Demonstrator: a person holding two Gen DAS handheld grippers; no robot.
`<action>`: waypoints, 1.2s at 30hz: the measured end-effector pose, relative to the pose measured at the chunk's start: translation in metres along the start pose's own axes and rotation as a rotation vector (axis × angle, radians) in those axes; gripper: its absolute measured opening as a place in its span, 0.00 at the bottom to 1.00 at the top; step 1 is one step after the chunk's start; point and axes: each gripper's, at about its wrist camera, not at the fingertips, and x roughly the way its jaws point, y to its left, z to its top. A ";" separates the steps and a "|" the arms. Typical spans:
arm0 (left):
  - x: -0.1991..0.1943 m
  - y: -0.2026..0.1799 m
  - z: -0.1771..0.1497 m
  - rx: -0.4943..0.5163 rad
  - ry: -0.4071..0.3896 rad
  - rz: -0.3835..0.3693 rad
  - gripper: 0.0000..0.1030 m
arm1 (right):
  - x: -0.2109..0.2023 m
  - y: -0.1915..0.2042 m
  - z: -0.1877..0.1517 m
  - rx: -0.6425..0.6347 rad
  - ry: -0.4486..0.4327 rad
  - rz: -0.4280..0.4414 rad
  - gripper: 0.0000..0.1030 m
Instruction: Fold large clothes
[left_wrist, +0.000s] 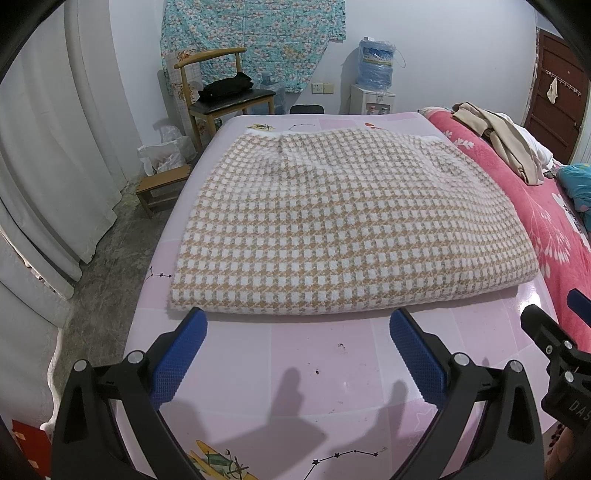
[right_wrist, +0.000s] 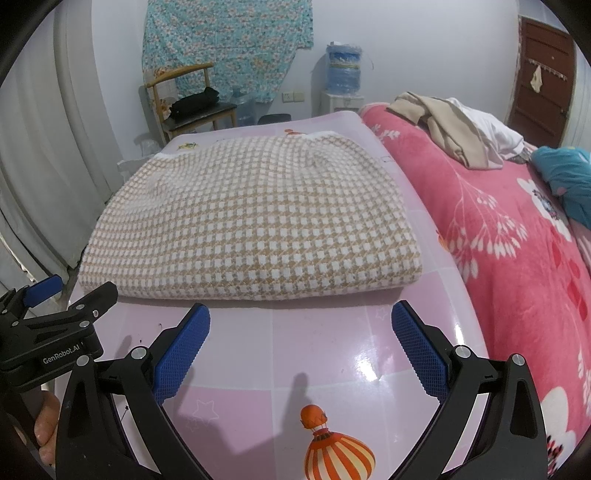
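Folded tan-and-white houndstooth knit garment lies flat on the glossy pink patterned tabletop, left gripper and right gripper both spread wide, empty, just short of its near edge.

The garment before me is thick, fuzzy knit cloth, matt. It lies on a smooth, glossy pink worktop that mirrors the light. My tongs' pads are ridged blue rubber on matt black plastic with metal rivets. The blanket alongside looks plush.
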 end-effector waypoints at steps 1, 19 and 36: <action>0.000 0.000 0.000 0.000 -0.001 0.001 0.95 | 0.000 0.000 0.000 0.000 0.001 0.000 0.92; 0.000 0.001 0.000 0.000 -0.003 0.003 0.95 | 0.000 -0.002 -0.001 -0.004 0.003 0.001 0.92; -0.002 0.001 0.001 -0.002 -0.005 0.003 0.95 | -0.001 -0.003 -0.001 -0.007 0.003 0.000 0.92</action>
